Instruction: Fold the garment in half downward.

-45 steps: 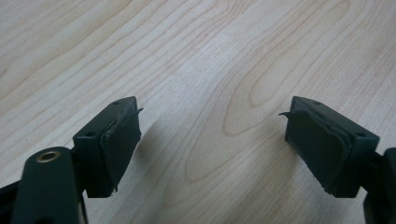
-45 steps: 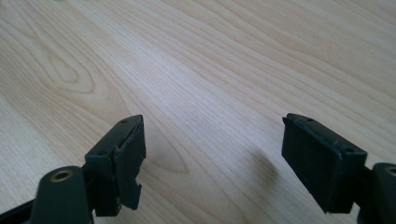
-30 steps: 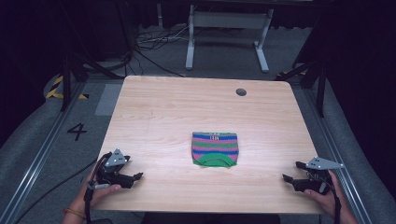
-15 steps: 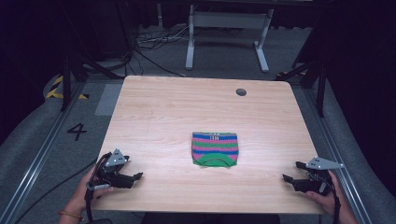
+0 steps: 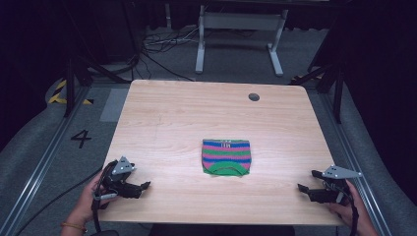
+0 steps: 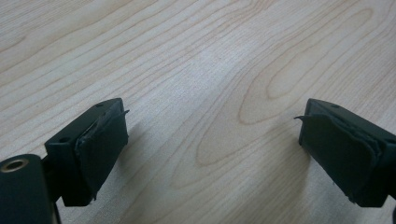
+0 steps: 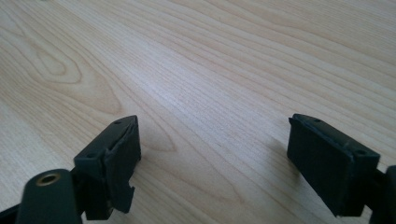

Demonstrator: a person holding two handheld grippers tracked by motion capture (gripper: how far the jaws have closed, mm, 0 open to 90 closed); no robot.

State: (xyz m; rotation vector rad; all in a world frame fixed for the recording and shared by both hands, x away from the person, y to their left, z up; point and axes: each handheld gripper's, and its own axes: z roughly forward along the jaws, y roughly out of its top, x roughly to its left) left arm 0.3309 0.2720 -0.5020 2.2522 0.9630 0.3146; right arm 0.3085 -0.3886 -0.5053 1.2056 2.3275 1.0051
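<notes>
The table (image 5: pixel 172 123) is pale wood with a small dark hole (image 5: pixel 253 97) near its far right corner. On it, a little toward the person from the middle, lies a folded striped cloth (image 5: pixel 226 157), banded pink, blue and green, flat and square to the table edges. All places below are given from this cloth.

The left gripper (image 5: pixel 139 188) rests at the near left of the table, well apart from the cloth, pointing roughly toward it. In the left gripper view its 2 jaws stand wide with bare wood grain between them, released and grasping nothing. They have just been opening a little further, though the high view shows the hand in the same spot as a second ago.

The right gripper (image 5: pixel 304 190) sits at the near right edge, also well apart from the cloth and aimed inward. In the right gripper view its jaws are spread too, nothing between them, and they look just as they did in the earlier pictures.

So the only change is the left jaws widening. The cloth has not shifted and neither hand has left the near edge. I judge this either a ready stance before reaching in, or a finished fold with both hands withdrawn to rest; the pictures do not settle which.
</notes>
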